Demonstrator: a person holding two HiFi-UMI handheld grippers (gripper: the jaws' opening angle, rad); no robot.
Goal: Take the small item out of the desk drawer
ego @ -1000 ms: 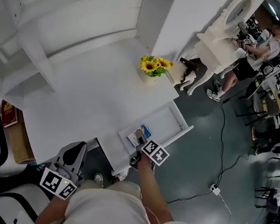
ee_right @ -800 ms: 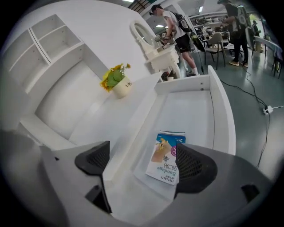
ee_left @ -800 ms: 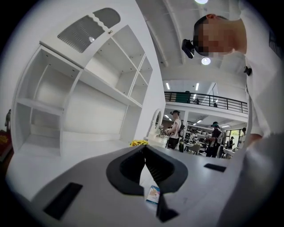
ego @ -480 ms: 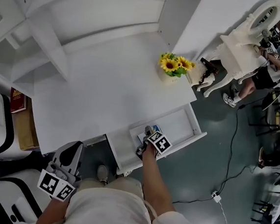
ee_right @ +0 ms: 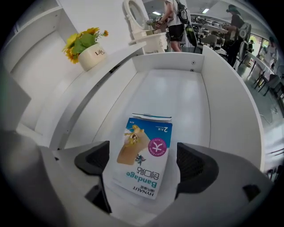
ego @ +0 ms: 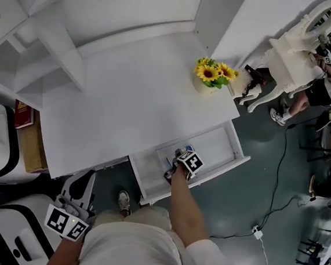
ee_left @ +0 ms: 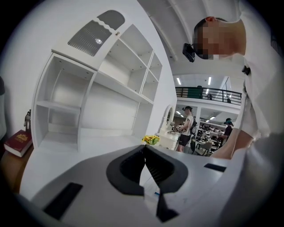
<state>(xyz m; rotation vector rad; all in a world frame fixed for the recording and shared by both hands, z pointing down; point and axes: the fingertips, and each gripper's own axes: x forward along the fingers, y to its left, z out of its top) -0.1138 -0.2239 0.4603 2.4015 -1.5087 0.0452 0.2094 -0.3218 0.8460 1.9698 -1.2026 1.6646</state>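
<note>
1. Looking steeply down in the head view, a white desk (ego: pixel 133 102) is seen with its drawer (ego: pixel 230 142) standing open at the 5 o'clock edge. The right gripper (ego: pixel 180 153) is lowered into the drawer's near end. The left gripper (ego: pixel 83 184) is held off the desk, low at 7 o'clock. A pot of sunflowers (ego: pixel 216 75) stands on the desk at 2 o'clock, and a red book (ego: pixel 20 114) lies at 9 o'clock.
2. In the left gripper view, the two dark pads are seen pressed together at their tips, with nothing held between them. White shelving (ee_left: pixel 111 88) is shown beyond, and the sunflowers appear far off at 12 o'clock of the jaws.
3. In the right gripper view, the jaws are spread wide. A small bandage box (ee_right: pixel 144 159) lies flat on the drawer floor between them. A narrow gap is left on either side, so the box is not clamped. The flower pot is seen at 10 o'clock.
</note>
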